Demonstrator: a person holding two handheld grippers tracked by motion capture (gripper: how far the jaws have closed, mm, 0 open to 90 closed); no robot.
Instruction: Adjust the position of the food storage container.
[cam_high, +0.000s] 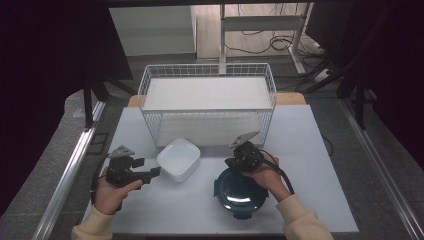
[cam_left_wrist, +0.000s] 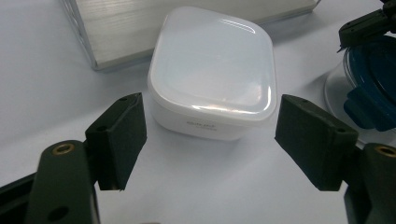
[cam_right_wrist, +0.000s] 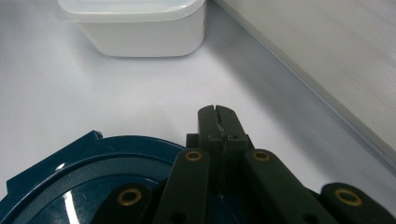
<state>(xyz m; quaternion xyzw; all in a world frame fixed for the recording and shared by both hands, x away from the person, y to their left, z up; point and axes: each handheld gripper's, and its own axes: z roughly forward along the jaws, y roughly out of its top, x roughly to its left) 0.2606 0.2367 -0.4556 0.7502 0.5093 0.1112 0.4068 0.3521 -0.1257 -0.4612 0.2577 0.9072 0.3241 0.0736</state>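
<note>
Resting on the white table (cam_high: 310, 165): white square container (cam_high: 178, 159), lid on, just in front of wire basket (cam_high: 207, 102); round dark-blue lidded container (cam_high: 239, 192) to its right, well apart. Left gripper (cam_left_wrist: 210, 140) spread wide, pads either side of the white container's near corner, not touching. Right gripper (cam_right_wrist: 218, 116) pinched fully together, empty, poised above the blue lid's far rim
</note>
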